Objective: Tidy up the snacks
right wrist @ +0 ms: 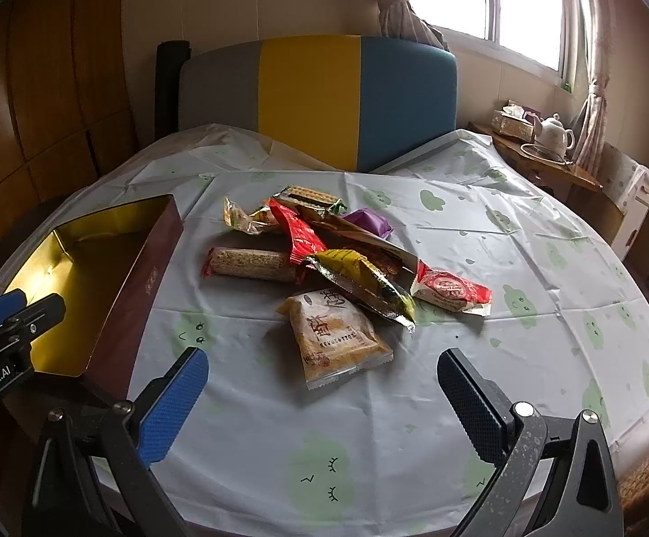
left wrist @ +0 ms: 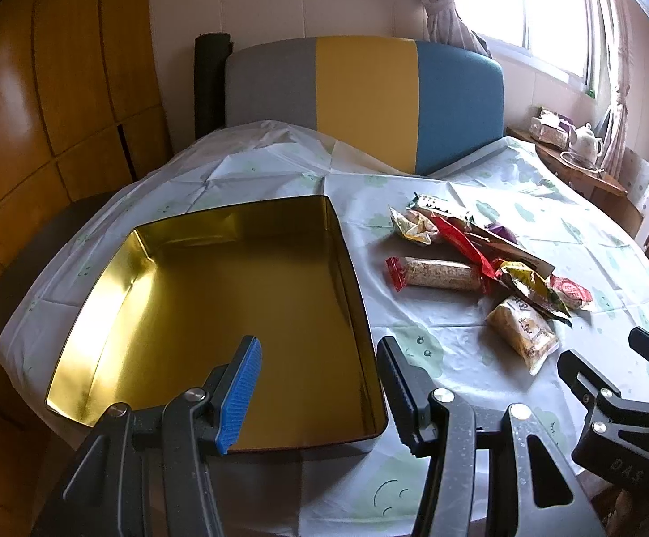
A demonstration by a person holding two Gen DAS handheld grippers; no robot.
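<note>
An open tin [left wrist: 217,295] with a gold inside and a dark red outer wall [right wrist: 145,277] stands empty at the table's left. To its right lies a pile of wrapped snacks [left wrist: 481,264] [right wrist: 324,250]: a long cereal bar in clear wrap [right wrist: 253,264], red and yellow-green packets, and a red-and-white one. A tan pastry packet [right wrist: 338,335] lies nearest. My left gripper [left wrist: 320,385] hovers open over the tin's near right corner, holding nothing. My right gripper [right wrist: 324,402] stands wide open just short of the pastry packet, also empty. Each gripper shows in the other's view, left [right wrist: 20,311] and right [left wrist: 615,358].
A pale tablecloth with green cloud prints [right wrist: 526,246] covers the round table. Behind the table stands a grey, yellow and blue padded back [left wrist: 369,98]. A side table holding a white teapot [right wrist: 552,134] sits at the right under a window. Wooden panels line the left.
</note>
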